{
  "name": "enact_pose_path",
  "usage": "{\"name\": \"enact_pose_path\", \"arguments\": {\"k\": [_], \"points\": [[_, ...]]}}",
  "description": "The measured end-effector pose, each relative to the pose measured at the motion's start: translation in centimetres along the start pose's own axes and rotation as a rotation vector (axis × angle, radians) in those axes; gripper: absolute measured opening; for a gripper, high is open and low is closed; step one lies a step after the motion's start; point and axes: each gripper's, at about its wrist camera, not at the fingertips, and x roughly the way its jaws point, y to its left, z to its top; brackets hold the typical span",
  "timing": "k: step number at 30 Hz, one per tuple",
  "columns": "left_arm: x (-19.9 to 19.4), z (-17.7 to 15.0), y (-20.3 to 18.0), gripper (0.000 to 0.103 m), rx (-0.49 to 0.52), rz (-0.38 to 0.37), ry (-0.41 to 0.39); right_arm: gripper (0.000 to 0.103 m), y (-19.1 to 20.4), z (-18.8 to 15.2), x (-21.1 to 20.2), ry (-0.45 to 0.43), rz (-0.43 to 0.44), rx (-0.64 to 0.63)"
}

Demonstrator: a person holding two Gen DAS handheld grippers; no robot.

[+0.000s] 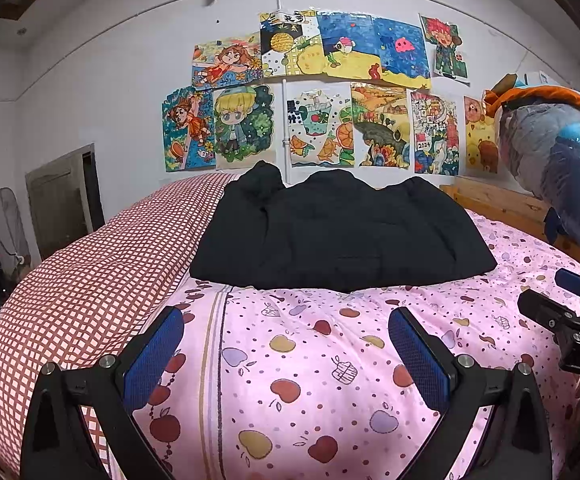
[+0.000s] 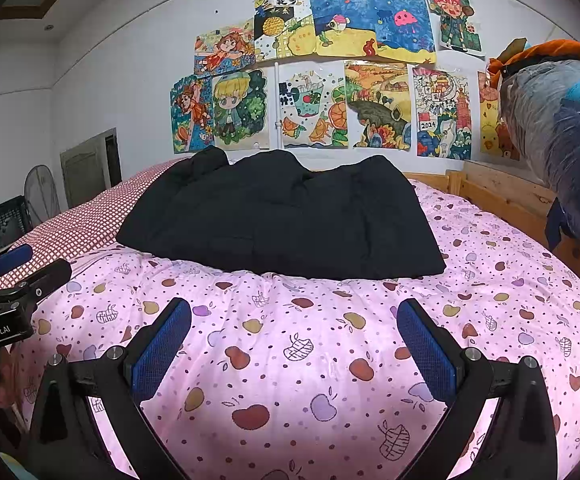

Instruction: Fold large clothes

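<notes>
Black jacket (image 1: 342,232) apparently folded on quilt (image 1: 330,360), both tools (image 1: 286,356) (image 2: 294,350) hovering level, agape.

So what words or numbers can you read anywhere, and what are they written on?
"GenRobot.AI": white letters on the black body of the left gripper, seen from the right wrist.
"DAS", cut off by the picture's edge: on the black body of the right gripper, seen from the left wrist.
"2024": on a small white sign in the colourful pagoda drawing on the wall.
Bold black characters on the fruit drawing and the pineapple drawing: too blurred to read.
</notes>
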Motion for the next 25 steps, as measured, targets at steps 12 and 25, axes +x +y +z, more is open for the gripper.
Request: {"name": "enact_pose_path", "arguments": {"k": [12,25], "points": [[-0.29,-0.10,-0.15,0.103,0.030,0.035,-0.014,0.101,0.06,-0.02,0.02,0.001,0.000,0.001],[0.06,-0.28,0.32,0.103,0.019,0.039,-0.002,0.101,0.00,-0.10,0.03,0.004,0.000,-0.002]]}}
